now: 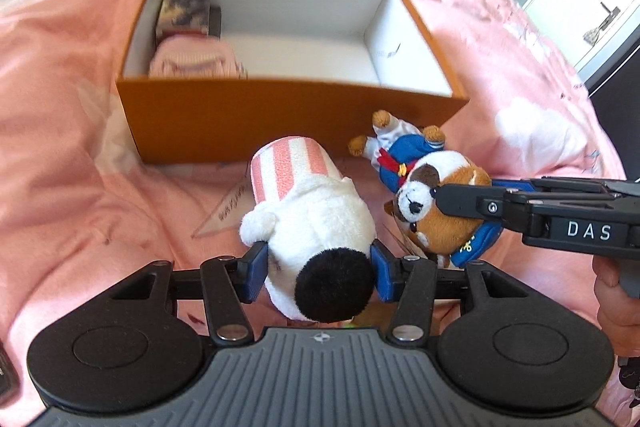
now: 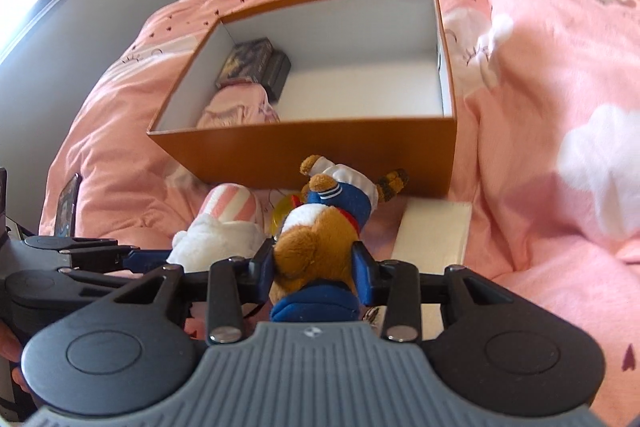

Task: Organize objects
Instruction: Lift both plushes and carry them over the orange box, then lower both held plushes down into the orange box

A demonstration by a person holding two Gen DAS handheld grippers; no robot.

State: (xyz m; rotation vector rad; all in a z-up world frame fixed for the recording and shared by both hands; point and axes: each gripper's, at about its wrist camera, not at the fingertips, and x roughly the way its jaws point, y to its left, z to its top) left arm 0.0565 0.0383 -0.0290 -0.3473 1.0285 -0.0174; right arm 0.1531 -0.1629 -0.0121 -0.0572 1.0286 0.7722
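The left hand-held gripper is squeezing a white plush toy; the right hand-held gripper is clamping a brown dog plush, both before the orange box.

The open orange cardboard box sits on the pink quilted bed. Inside it, at 9 o'clock, a dark printed carton lies behind a pink fabric bundle. Before the box's near wall, at 6 o'clock, the white plush toy with striped hat lies beside the brown-and-white plush dog in a blue sailor suit, at its 3 o'clock.
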